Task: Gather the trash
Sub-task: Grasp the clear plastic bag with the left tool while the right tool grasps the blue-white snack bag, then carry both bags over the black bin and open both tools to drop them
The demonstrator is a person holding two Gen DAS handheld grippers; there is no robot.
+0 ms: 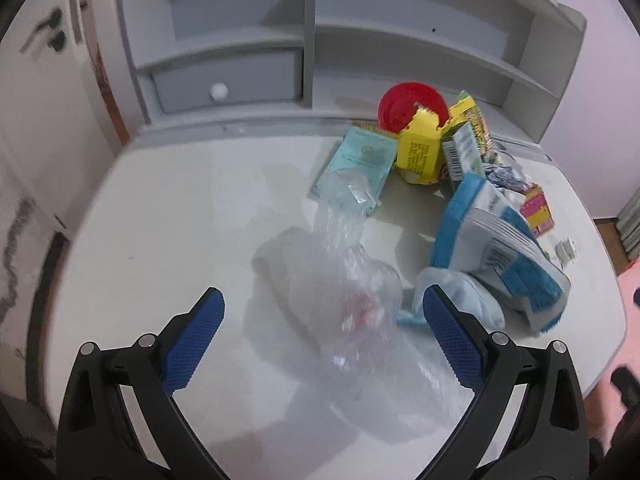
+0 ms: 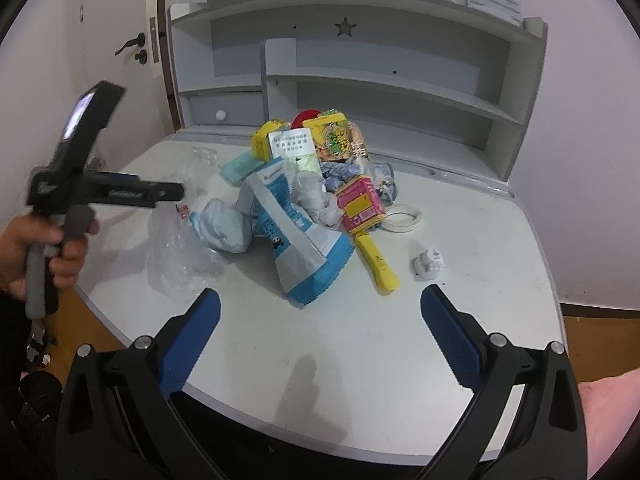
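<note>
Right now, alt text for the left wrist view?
The open left gripper hovers over a crumpled clear plastic bag on a white desk. Right of it lie a blue-and-white pouch, yellow packets and a red lid.

The left gripper [image 1: 322,312] points forward and downward, its blue-padded fingers [image 1: 196,340] spread wide with nothing clamped between them. A hand [image 2: 38,248] grips its handle from below. The right gripper [image 2: 320,312] is likewise held level and forward, its jaws wide apart and its pads [image 2: 452,340] bare.
</note>
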